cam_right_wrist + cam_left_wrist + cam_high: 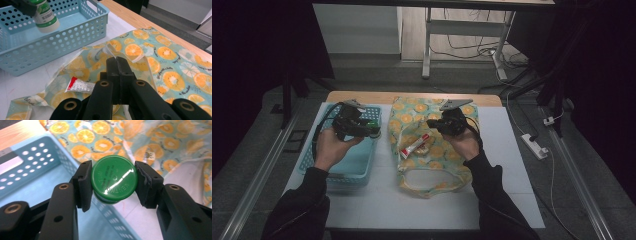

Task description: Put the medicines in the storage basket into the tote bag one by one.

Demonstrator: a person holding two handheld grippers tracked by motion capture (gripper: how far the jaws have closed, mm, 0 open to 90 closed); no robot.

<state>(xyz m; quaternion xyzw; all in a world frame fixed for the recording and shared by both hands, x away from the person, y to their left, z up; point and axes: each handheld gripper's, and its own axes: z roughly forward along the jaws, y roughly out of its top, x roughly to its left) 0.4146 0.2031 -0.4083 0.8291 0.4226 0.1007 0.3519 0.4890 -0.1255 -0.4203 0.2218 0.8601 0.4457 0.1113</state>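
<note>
left hand-held gripper (113, 182) pinching green-capped bottle (114, 181) above blue basket (360, 162), left on desk | right hand-held gripper (117, 61) pressed together on bag (160, 65) edge | tip: lower bottle past rim before letting go

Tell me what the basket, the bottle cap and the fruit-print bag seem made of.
Basket: likely moulded plastic, matte pale blue, perforated walls. Bottle cap: glossy green plastic, embossed lettering, bright glare streak. Fruit-print bag: probably thin coated fabric; it creases and folds softly.
</note>
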